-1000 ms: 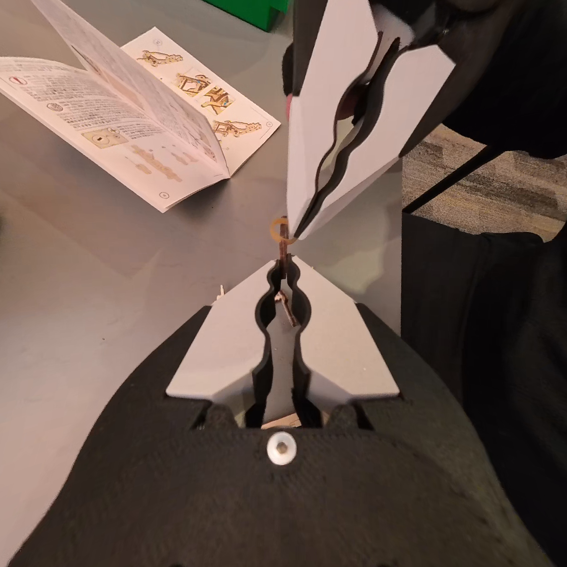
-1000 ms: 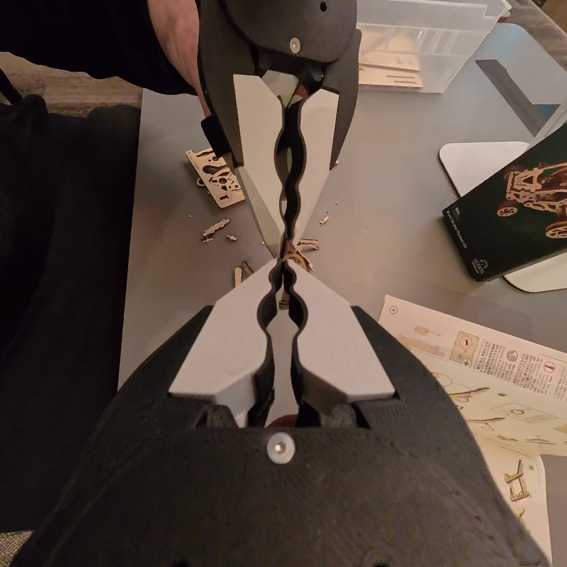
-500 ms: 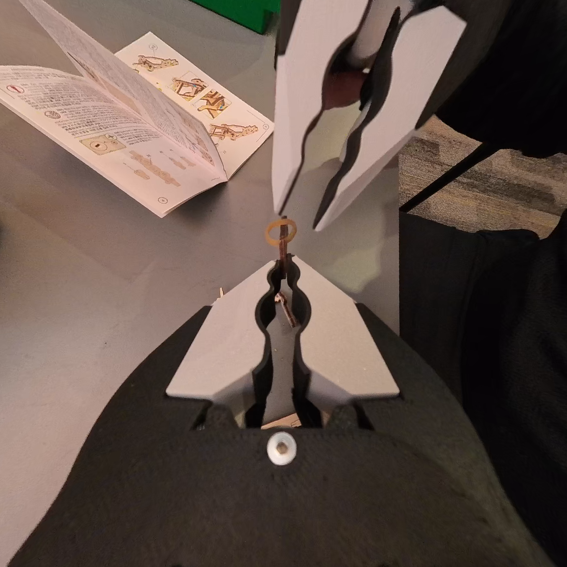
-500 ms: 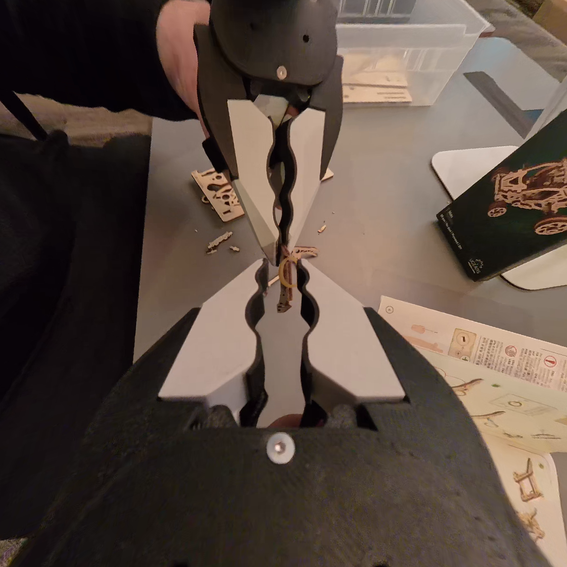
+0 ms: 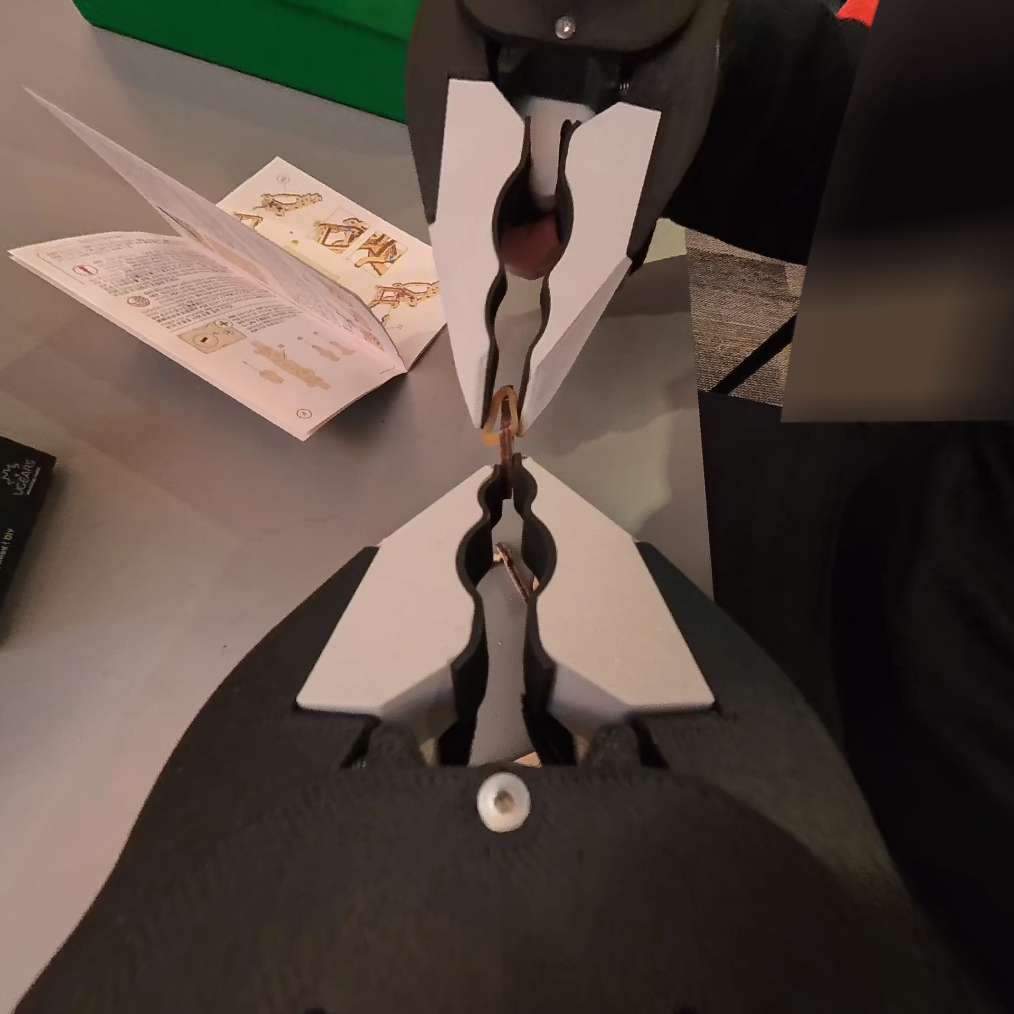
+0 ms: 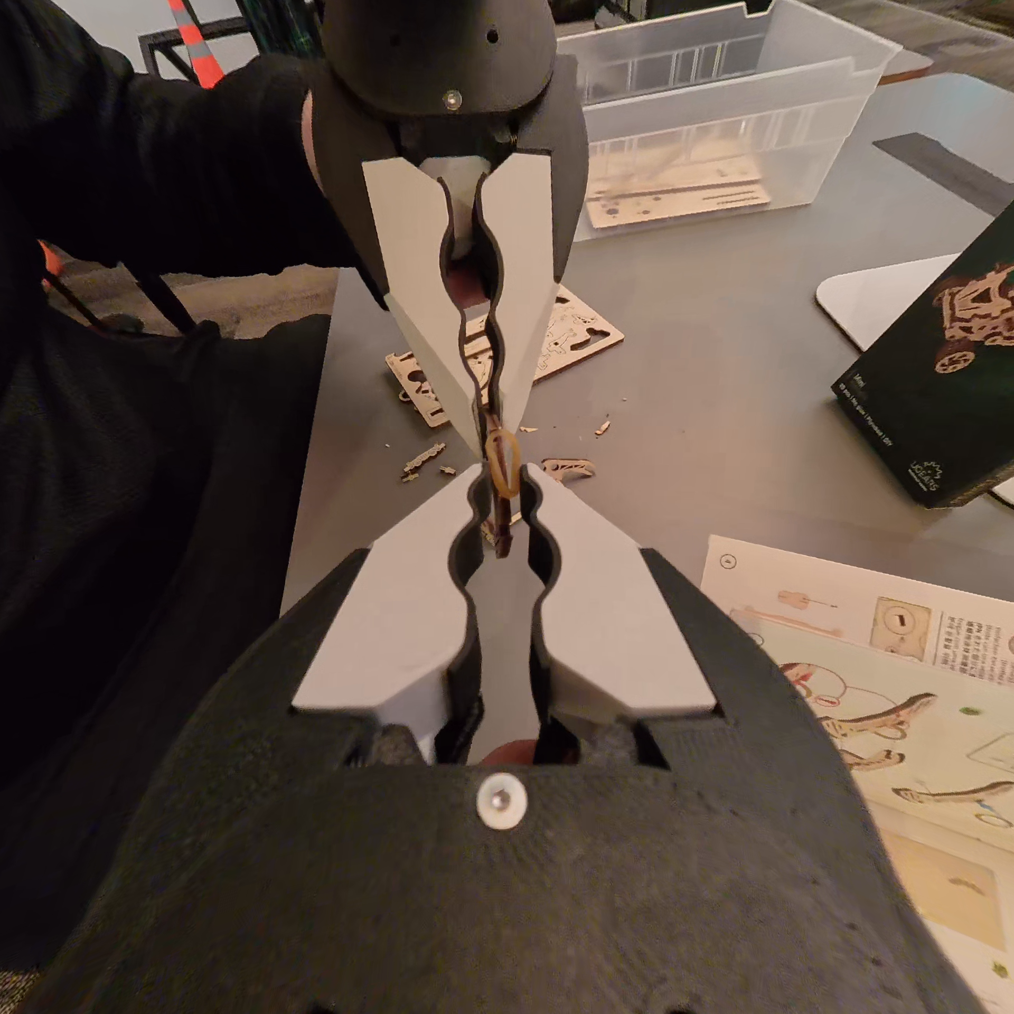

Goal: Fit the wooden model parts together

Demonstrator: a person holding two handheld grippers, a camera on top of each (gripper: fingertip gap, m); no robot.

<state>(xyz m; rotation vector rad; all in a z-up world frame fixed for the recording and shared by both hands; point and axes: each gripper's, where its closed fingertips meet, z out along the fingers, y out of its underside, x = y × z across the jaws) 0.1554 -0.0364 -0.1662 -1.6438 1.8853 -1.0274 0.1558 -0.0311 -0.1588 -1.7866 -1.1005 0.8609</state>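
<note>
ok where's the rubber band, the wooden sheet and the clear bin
rubber band [image 6: 503, 463]: right wrist view, on the loop's left strand
wooden sheet [image 6: 576, 343]: right wrist view, on its right half
clear bin [image 6: 713, 110]: right wrist view, on its front wall

Left gripper: matte black textured housing, one silver hex-socket screw at centre, two pale grey wedge-shaped fingers lined with wavy black pads. Right gripper: identical build, same screw. The person wears a black long sleeve.
</note>
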